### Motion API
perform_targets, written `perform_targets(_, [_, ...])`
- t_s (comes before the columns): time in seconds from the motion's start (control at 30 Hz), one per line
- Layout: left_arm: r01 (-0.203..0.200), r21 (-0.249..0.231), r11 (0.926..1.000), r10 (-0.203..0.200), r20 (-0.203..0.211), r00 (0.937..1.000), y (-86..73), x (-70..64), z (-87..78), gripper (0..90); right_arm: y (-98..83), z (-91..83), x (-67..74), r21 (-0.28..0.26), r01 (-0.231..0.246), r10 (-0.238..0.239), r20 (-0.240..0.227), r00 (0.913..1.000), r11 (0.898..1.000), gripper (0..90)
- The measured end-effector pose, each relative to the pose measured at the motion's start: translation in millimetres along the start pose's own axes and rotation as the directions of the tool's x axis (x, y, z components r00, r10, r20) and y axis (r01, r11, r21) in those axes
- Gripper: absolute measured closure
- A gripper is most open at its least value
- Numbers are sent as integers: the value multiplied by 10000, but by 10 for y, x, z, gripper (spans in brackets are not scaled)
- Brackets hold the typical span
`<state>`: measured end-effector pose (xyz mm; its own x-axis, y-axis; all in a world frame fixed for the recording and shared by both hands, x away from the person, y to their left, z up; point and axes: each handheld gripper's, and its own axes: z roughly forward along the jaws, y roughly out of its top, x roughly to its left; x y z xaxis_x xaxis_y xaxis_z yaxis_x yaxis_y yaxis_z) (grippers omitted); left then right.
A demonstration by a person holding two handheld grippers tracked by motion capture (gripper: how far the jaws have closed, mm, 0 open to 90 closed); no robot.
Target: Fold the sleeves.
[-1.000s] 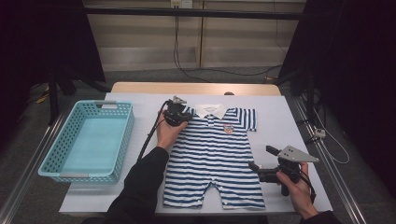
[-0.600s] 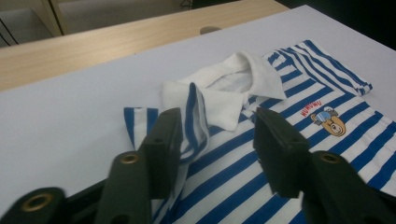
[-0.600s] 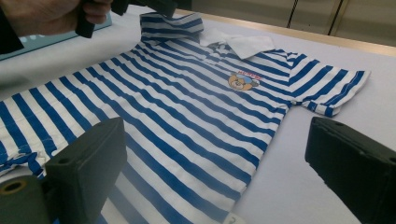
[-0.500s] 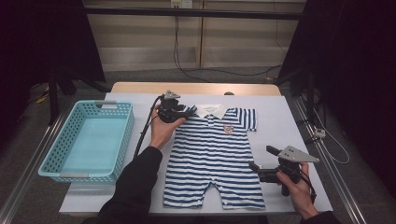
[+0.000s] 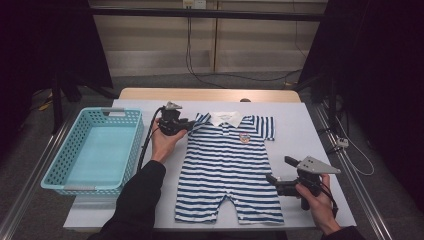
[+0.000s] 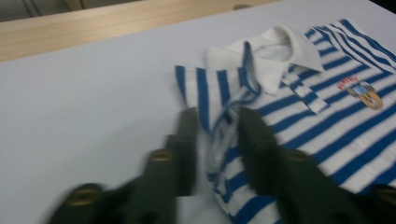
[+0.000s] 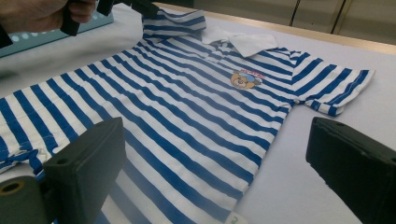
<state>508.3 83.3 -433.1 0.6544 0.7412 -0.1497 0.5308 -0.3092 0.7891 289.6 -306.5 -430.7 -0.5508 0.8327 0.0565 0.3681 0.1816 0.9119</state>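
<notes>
Left gripper point(image 5: 187, 126) jaws, just closing, pinch romper point(image 5: 231, 165) sleeve, bunched in its own view. Right gripper point(image 5: 276, 181) jaws released beside romper hem; bare counter point(image 5: 300, 130) beyond.

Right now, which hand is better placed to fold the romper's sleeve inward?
Left. The left gripper has just been closing, its fingers pinching the sleeve of the romper. The right gripper waits open by the leg hem, holding nothing.
</notes>
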Motion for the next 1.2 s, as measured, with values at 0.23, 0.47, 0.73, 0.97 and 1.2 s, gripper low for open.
perform_targets(0.23, [-1386,428,9894,1365,474,9895,-5,-230,66,878,0,-3,2,29,5,-5,-35,10000,10000,47])
perform_targets(0.47, [-2142,1125,9703,2084,612,9761,-92,-340,186,851,-3,-3,0,58,2,-2,-44,10000,10000,47])
perform_targets(0.73, [-2320,1525,9607,2211,852,9715,-140,-378,224,858,-4,-4,5,47,-66,67,-65,10000,10000,47])
perform_targets(0.97, [-1991,1288,9715,1853,1115,9763,-194,-413,214,732,-4,0,3,48,-46,46,-61,10000,10000,47])
perform_targets(1.2, [-1851,1145,9760,1713,1200,9779,-223,-410,168,646,-2,2,1,47,18,-18,-48,10000,10000,47])
